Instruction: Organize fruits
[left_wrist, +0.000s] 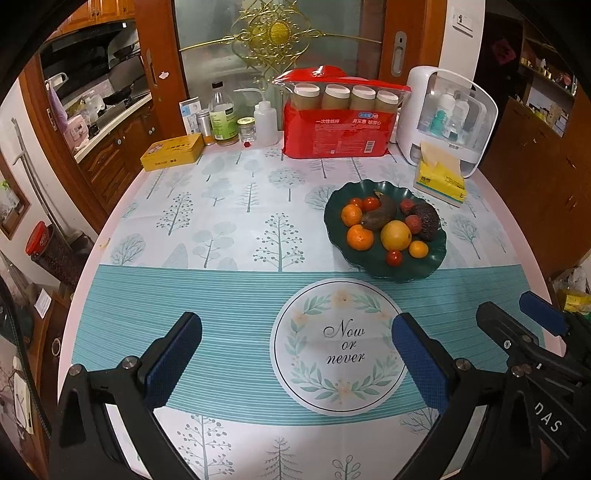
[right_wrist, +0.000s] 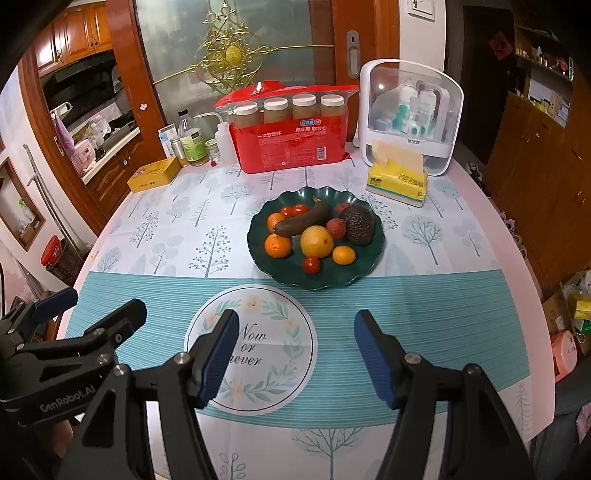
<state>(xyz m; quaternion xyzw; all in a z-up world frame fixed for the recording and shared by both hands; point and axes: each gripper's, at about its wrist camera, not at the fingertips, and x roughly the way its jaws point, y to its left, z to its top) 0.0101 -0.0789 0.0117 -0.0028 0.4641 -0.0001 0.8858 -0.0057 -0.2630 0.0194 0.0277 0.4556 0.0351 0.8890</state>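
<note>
**Two empty grippers, fruit all on one plate**

Two grippers hang over the table, neither touching anything. Left gripper (left_wrist: 295, 354): blue-padded fingers spread wide, nothing between them. Right gripper (right_wrist: 295, 354): fingers likewise spread apart, empty, with the printed "Now or never" round emblem (right_wrist: 251, 350) on the tablecloth showing between them.

Task item: dark green scalloped plastic plate (right_wrist: 364, 273) at 12 o'clock from the right gripper, at 1 o'clock from the left. On it lie:
- darkened, brown-green banana (right_wrist: 303, 221) across the centre;
- rough dark avocado (right_wrist: 357, 225) at the plate's 3 o'clock;
- large yellow round fruit (right_wrist: 316, 242) in the middle, touching the banana;
- small orange citrus fruits (right_wrist: 277, 245), one of them at 9 o'clock;
- small red tomatoes (right_wrist: 311, 264), one of them at 6 o'clock;
- bumpy red lychee (right_wrist: 336, 228) between yellow fruit and avocado.

Beyond the plate, at 12 o'clock: red plastic-wrapped package of paper cups (right_wrist: 291, 147); yellow tissue pack (right_wrist: 399, 182) at 1 o'clock.

Hard to read: the fruit behind the banana is partly covered. The lens rim cuts off both gripper bodies.
</note>
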